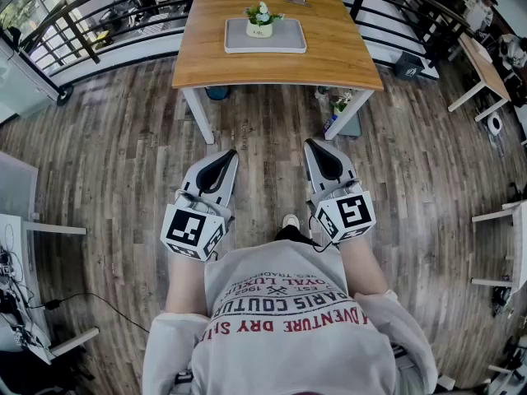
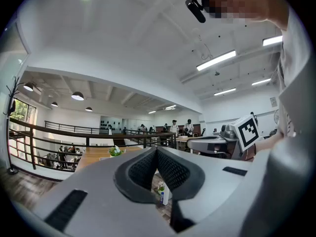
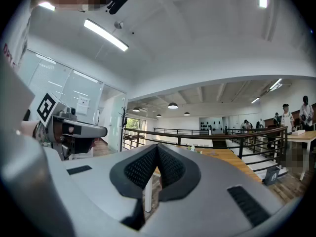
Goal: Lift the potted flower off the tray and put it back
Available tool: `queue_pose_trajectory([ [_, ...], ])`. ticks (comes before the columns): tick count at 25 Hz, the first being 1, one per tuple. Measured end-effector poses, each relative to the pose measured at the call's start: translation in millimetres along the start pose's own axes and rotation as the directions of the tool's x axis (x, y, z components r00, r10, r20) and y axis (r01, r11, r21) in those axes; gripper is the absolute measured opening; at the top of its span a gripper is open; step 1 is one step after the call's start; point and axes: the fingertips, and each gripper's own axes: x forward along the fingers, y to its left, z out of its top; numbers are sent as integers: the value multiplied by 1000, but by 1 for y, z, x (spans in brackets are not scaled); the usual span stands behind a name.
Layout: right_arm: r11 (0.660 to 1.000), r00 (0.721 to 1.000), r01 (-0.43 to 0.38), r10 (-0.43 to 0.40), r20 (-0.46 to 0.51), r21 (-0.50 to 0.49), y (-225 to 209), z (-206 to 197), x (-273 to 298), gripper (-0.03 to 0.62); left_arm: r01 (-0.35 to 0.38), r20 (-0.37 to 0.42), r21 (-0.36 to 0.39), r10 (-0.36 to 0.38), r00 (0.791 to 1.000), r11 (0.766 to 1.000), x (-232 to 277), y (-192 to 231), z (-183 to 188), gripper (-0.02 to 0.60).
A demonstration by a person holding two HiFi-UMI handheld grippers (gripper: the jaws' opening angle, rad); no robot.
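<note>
**Pot on tray; both grippers closed, empty**

The potted flower [image 1: 260,19] stands upright on the grey tray [image 1: 284,39], toward the tray's far edge; the tray lies flat on the wooden table [image 1: 329,60], around the middle of its top; 1 pot, 1 tray, 1 table. You stand well back from the table on the plank floor [image 1: 99,163]; a dark railing [image 1: 90,27] runs beyond the table. Your left gripper [image 1: 232,153] is held level in front of you, its jaws closed together with nothing between them; your right gripper [image 1: 310,143] is near it, also level, jaws pressed together and empty; both point toward the table, well apart from the pot.
</note>
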Motion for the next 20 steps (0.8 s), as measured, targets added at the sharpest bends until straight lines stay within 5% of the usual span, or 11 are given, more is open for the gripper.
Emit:
queue_pose_trajectory([
  [18, 999, 996, -51, 51, 79, 5, 5, -1, -5, 32, -14, 17, -28, 15, 1000, 999, -7, 7, -4, 12],
  [19, 997, 994, -76, 76, 82, 1, 6, 1, -2, 95, -19, 15, -31, 20, 1000, 999, -5, 10, -5, 12],
  [20, 995, 992, -99, 98, 85, 2, 6, 2, 2, 260, -24, 13, -34, 24, 1000, 999, -3, 13, -5, 12],
])
